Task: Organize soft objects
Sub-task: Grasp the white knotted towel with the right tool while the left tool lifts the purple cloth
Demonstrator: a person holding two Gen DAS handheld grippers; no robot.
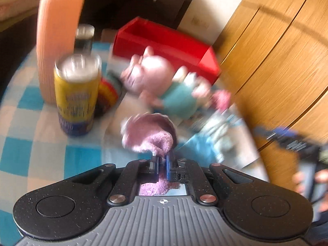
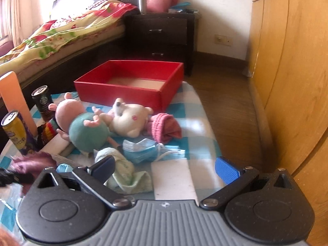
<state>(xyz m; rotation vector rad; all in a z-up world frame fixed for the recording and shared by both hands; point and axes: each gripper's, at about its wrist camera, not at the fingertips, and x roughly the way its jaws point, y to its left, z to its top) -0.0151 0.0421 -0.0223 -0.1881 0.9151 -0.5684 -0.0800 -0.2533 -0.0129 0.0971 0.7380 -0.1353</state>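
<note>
My left gripper [image 1: 162,160] is shut on a fuzzy purple cloth [image 1: 148,137] and holds it above the checked table; the view is motion-blurred. The cloth also shows at the left edge of the right wrist view [image 2: 33,162]. Ahead lie a pink pig plush in a teal dress [image 2: 82,127], a white bear plush [image 2: 129,119], a pink knitted cloth [image 2: 164,127], blue face masks [image 2: 143,149] and a pale green cloth [image 2: 123,168]. An open red box [image 2: 131,82] stands behind them. My right gripper [image 2: 164,168] is open and empty over the green cloth.
A yellow can [image 1: 76,94], a dark can [image 1: 84,37] and a tall orange bottle [image 1: 59,37] stand at the left. A wooden wardrobe [image 2: 291,82] runs along the right. A bed [image 2: 61,34] and a dark nightstand [image 2: 162,34] lie beyond the table.
</note>
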